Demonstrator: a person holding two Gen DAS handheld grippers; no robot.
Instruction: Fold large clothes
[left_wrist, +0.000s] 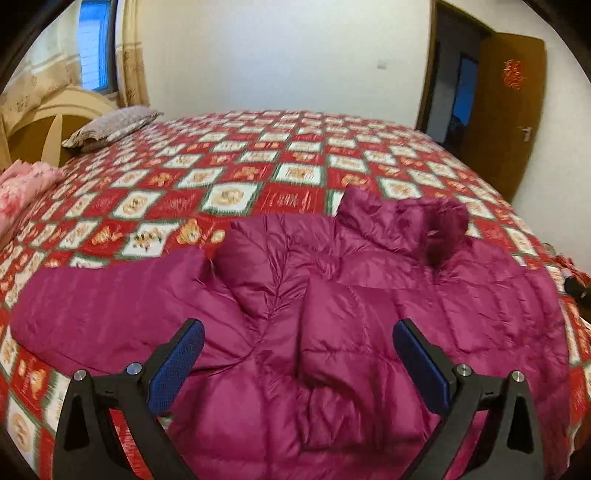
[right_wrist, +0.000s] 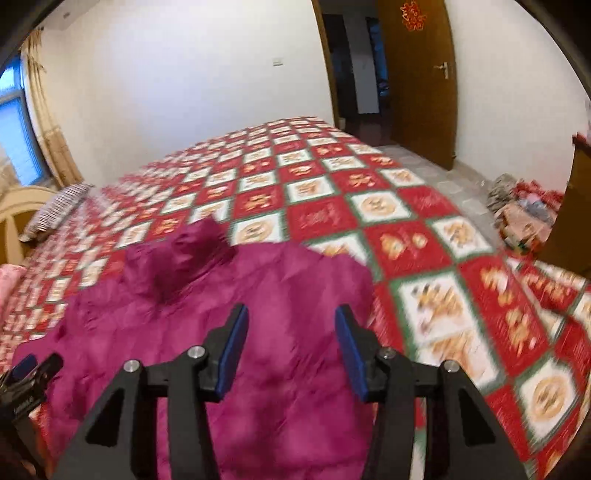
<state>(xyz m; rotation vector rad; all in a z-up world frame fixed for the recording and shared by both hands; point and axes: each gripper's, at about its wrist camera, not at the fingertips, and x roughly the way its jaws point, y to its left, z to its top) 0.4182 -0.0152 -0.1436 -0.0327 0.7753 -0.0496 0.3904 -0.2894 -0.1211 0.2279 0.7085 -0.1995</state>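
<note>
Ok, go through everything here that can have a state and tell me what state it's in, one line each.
Magenta puffer jacket: lying spread on the bed, one sleeve folded across the front, the other stretched out sideways.
Left hand-held gripper: open, empty, above the jacket.
Right hand-held gripper: open, nothing between the pads.
Brown door: open.
Curtain: drawn aside from the window.
Bedspread: spread flat.

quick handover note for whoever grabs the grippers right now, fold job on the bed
Left gripper: open, hovering over the magenta puffer jacket, holding nothing.
Right gripper: jaws apart, nothing between them, above the jacket's right side.
Jacket: spread on the red patterned bedspread, collar toward the far side, one sleeve stretched out left, the other sleeve lying across the front.
Done: right-hand sleeve appears folded in.
Left: fold in the left sleeve, then fold the body.
</note>
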